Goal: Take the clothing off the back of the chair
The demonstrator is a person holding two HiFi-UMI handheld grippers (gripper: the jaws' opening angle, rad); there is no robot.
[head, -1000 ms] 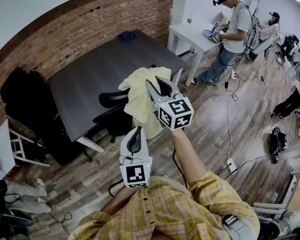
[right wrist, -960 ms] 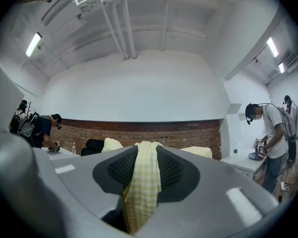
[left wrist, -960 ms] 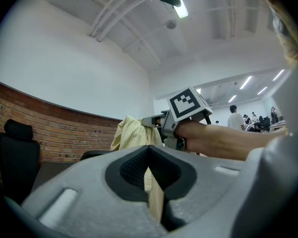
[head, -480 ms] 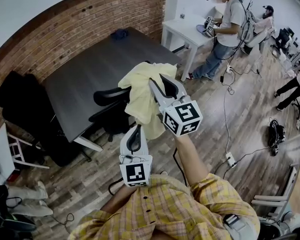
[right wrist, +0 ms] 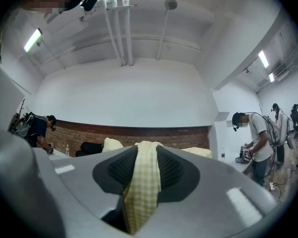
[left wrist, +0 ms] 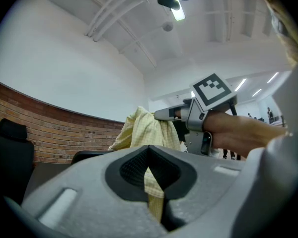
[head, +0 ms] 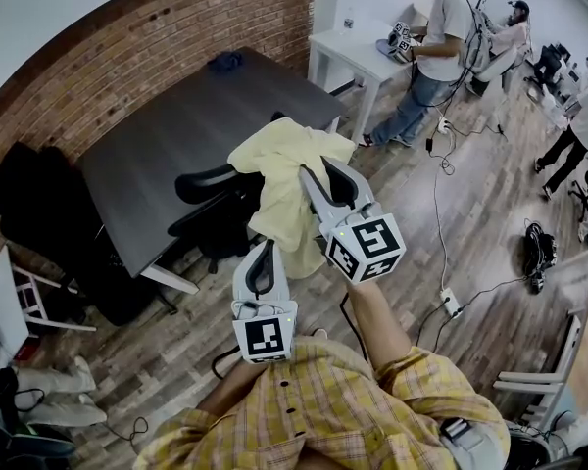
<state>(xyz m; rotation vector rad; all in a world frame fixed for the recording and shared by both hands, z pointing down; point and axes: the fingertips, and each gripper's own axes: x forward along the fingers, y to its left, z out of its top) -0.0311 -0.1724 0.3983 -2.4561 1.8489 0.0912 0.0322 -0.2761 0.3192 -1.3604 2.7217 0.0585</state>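
A pale yellow checked garment point(head: 286, 179), crumpled and drooping, is pinched by both claws. A thin fold is clamped in the left gripper point(left wrist: 151, 185) and a broader band in the right gripper point(right wrist: 141, 182). It is held bunched just above the back of the black chair point(head: 208, 209). The chair is tucked against the edge of the dark table point(head: 167, 140). Open wooden floor point(head: 470, 233) is seen to the right.

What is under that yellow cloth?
A black office chair stands under the yellow cloth; its armrests show. The cloth hides the chair's back, so whether they touch cannot be seen.
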